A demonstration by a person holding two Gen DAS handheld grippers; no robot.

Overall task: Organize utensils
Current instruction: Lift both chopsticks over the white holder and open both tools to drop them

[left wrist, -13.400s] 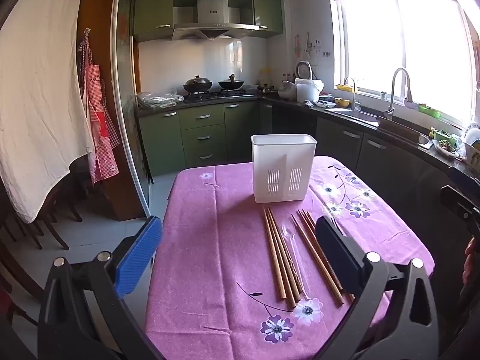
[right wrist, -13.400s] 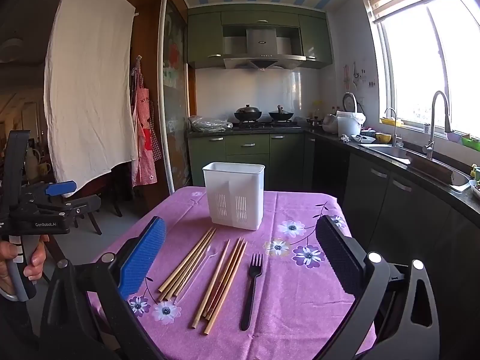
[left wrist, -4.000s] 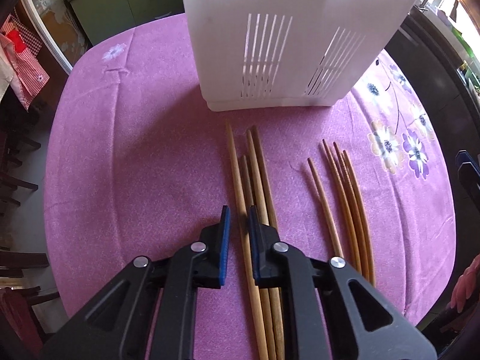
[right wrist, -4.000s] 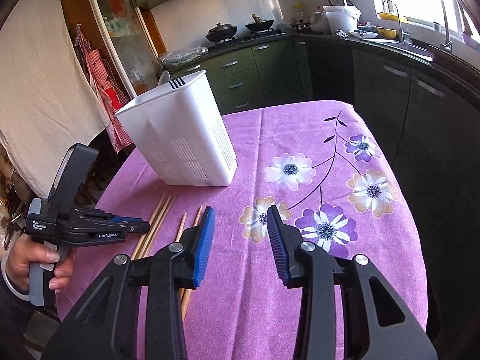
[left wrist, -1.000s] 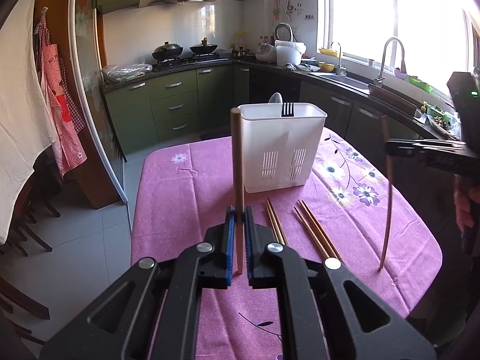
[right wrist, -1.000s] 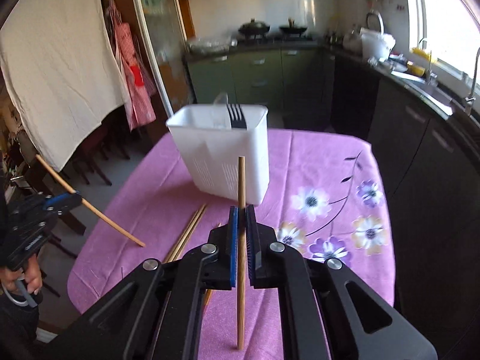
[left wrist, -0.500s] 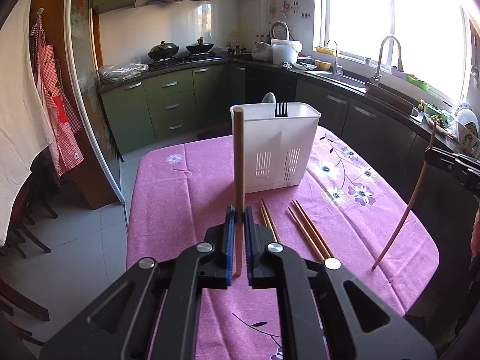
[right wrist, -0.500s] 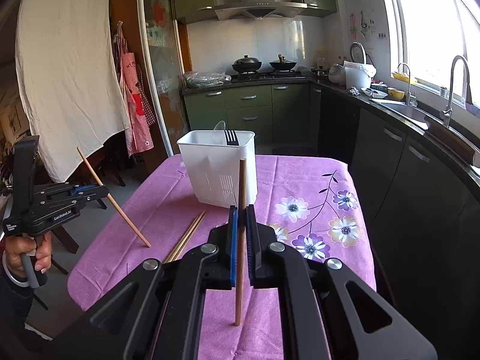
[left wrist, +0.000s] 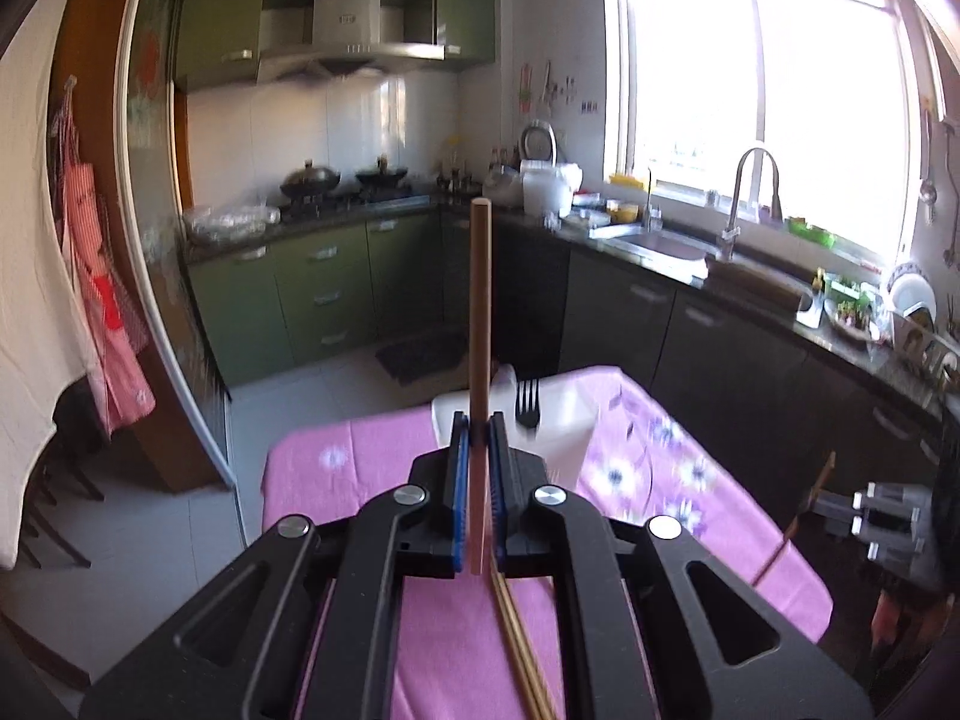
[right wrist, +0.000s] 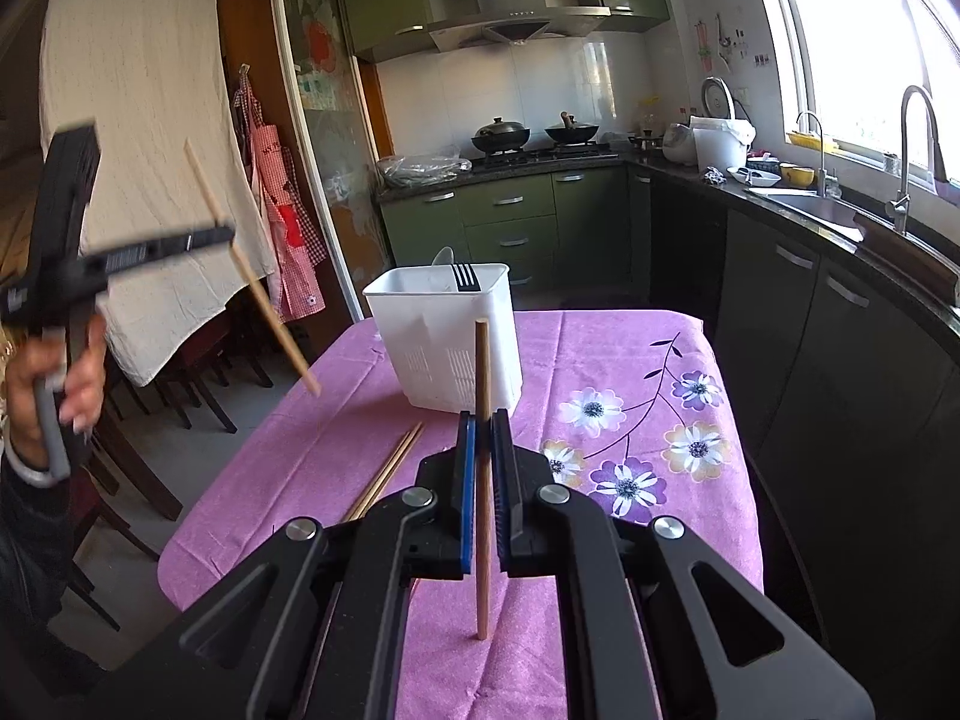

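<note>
Right wrist view: a chopstick is clamped upright between the closed fingers of the right gripper, its lower tip held above the purple cloth and its upper end seen against the front wall of the white caddy. A second chopstick is gripped at a slant by the left gripper, raised well off the table to the left; in the left wrist view that stick is seen upright between blue pads pressed together on it. The caddy stands near the far edge of the table, and a black fork and the bowl of a pale spoon are already seen standing in it, so that part of the sorting is judged done. At least two more chopsticks are left lying on the cloth in front of the caddy, just left of the right gripper; more may be hidden behind the gripper bodies. The task is judged to be partly complete: the two held sticks are not yet in the caddy, and the loose ones are untouched. Beyond the table, green cabinets, a stove with two pans, a sink under the window, a hanging apron and a white sheet are seen.
</note>
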